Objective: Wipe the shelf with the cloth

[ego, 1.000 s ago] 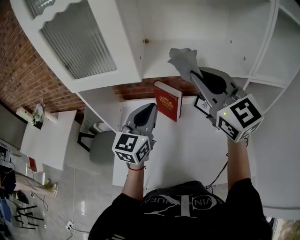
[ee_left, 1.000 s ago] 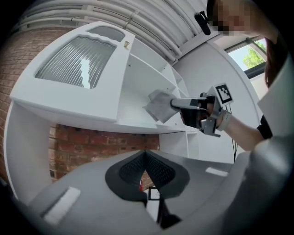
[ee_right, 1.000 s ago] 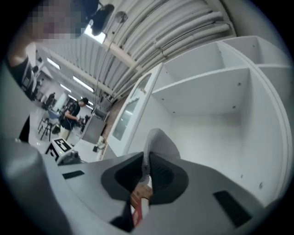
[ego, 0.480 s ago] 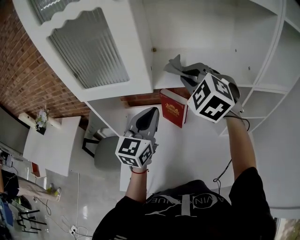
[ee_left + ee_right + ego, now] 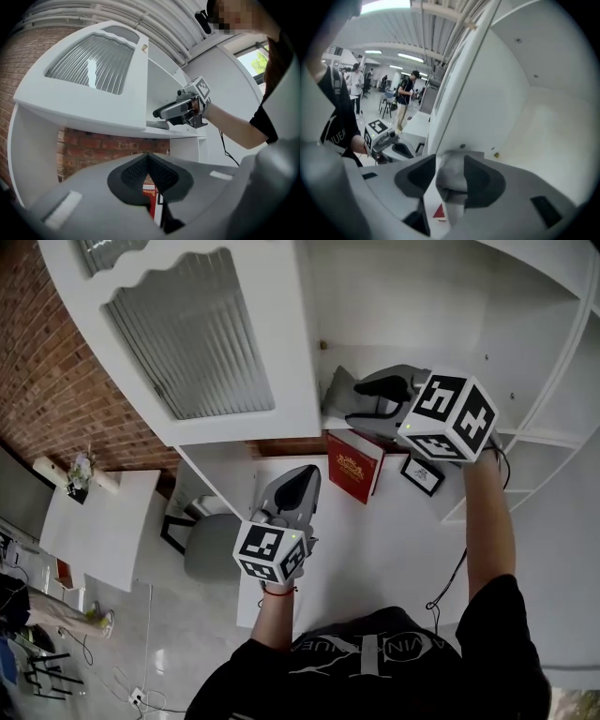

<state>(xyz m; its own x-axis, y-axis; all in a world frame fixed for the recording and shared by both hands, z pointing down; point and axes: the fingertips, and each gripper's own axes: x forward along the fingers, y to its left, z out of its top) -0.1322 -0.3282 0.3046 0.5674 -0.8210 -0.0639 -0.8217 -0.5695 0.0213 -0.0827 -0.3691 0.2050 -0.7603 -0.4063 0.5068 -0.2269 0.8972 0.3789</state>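
Note:
The grey cloth [image 5: 336,390] lies bunched at the front left edge of the white shelf [image 5: 441,352], beside the open cabinet door. My right gripper [image 5: 361,401] reaches in from the right, level with the shelf. In the right gripper view the cloth [image 5: 451,166] sits between the two pads of the right gripper [image 5: 449,180], whose jaws are opening and no longer squeeze it. My left gripper [image 5: 305,472] hangs lower, over the desk, shut and empty. In the left gripper view the left gripper [image 5: 147,159] has its pads together, and the shelf [image 5: 173,133] is seen from below.
A cabinet door with ribbed glass [image 5: 197,334] stands open at the shelf's left. Below, on the white desk [image 5: 375,549], a red book [image 5: 353,465] and a small picture frame [image 5: 419,474] stand against the brick wall. A grey chair [image 5: 211,545] is left of the desk.
My right gripper has carried the cloth left to the shelf's front edge and rolled over, marker cube now uppermost. The left gripper has barely moved.

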